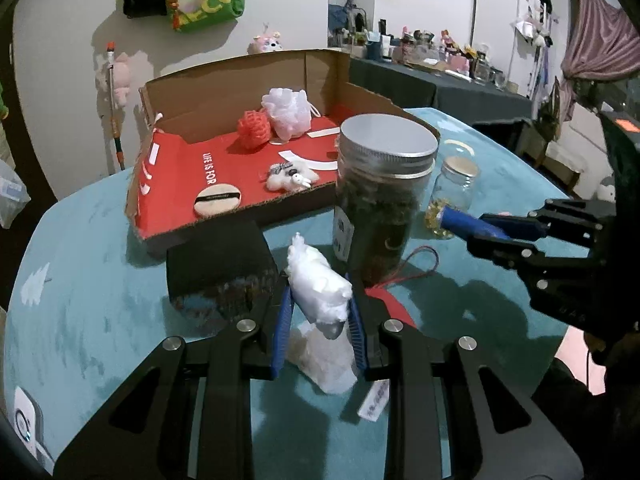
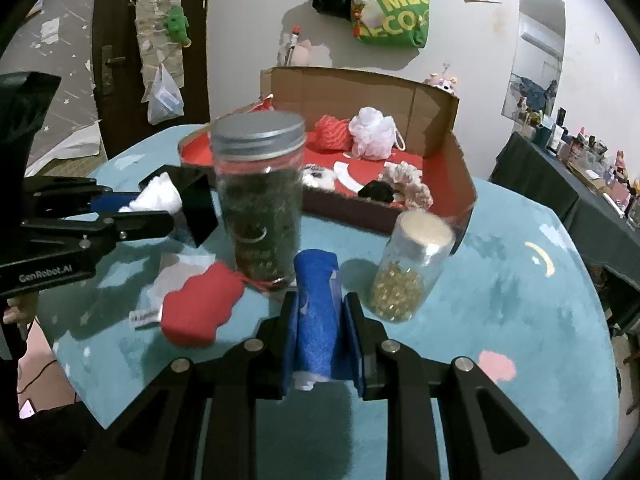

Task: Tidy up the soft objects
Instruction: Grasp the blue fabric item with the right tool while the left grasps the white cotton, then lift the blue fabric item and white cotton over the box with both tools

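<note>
My left gripper (image 1: 320, 300) is shut on a white cotton wad (image 1: 320, 286) and holds it above the teal table, in front of the open cardboard box (image 1: 224, 92). It also shows in the right wrist view (image 2: 158, 196). My right gripper (image 2: 320, 312) is shut on a rolled blue cloth (image 2: 316, 312), also seen from the left wrist view (image 1: 466, 222). Inside the box lie a white mesh puff (image 1: 288, 112), a red mesh puff (image 1: 253, 128), a small plush toy (image 1: 290, 176), a round powder puff (image 1: 217, 200) and a cream scrunchie (image 2: 408, 182). A red soft pouch (image 2: 200, 306) lies on the table.
A tall jar with a metal lid (image 1: 380, 196) stands in the table's middle, beside a small glass jar of gold beads (image 2: 412, 264). A black block (image 1: 220, 268) sits in front of the box. A white plastic wrapper (image 1: 326, 358) lies under my left gripper.
</note>
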{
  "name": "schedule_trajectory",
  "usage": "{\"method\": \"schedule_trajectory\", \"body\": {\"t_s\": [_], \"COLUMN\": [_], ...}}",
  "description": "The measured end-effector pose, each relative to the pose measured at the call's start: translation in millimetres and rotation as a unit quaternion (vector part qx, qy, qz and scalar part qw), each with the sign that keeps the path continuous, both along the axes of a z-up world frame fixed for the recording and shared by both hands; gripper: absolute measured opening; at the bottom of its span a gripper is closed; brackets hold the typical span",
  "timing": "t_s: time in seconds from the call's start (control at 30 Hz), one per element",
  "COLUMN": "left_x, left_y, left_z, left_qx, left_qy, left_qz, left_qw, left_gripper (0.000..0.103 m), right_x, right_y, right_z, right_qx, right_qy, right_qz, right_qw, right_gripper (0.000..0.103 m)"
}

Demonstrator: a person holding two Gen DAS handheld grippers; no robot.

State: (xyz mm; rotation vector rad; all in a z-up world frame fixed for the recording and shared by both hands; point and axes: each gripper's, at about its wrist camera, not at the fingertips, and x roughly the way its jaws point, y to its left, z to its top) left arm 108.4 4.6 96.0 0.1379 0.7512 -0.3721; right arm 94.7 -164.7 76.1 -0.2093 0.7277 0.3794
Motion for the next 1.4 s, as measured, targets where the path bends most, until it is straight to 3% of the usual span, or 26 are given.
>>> {"method": "schedule_trajectory", "body": {"t_s": [0.3,0.67,1.0,1.4], "left_x": [24,55,74,111], "left_y": [-8,-4,-3,-1], "left_z": [9,13,17,26], "left_qx": [0.023,0.023,0.008,-0.003], "left_qy": [0.012,0.037,0.052,0.067], "left_qz": [-0.029,-0.051,-0.071,-0.091], "left_qw": [0.9992,0.9977,0.9961,0.9936], "left_gripper": [0.024,0.024,0.024,0.024], "right_x": [16,34,53,104], "right_y": [1,5,-1,-9], "right_z": [17,29,40,52], "right_qx": [-0.022,-0.028,-0.004,0.059], "right_qy": [-0.001,0.005,0.016,0.065], "right_qz": [-0.002,0.005,0.016,0.05], "right_qw": [1.0,1.0,1.0,0.995], "right_gripper": [0.024,0.024,0.024,0.024]}}
